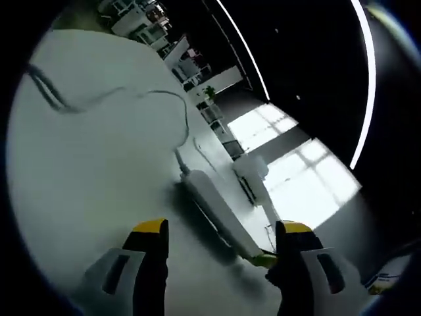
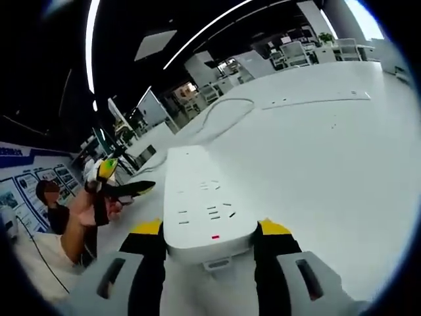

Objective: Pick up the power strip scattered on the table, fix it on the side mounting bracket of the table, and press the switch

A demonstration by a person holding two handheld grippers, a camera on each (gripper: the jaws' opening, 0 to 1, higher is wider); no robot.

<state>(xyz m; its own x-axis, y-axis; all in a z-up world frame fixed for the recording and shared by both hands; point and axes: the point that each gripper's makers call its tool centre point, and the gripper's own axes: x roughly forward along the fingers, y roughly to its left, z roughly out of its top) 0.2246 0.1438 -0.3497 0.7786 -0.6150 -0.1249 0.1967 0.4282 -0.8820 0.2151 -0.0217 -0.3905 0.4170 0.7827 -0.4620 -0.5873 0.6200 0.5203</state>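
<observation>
The place looks like a large open office or a lab hall. In the right gripper view a wide white table (image 2: 342,145) stretches far, and behind it stand many white desks and chairs (image 2: 296,52) in rows. The ceiling is dark, with long thin light strips (image 2: 204,29) on it. A wall poster (image 2: 16,181) with blue print hangs at the left. In the left gripper view bright big windows (image 1: 296,171) light the floor, and a green plant (image 1: 209,92) stands among more white desks.
</observation>
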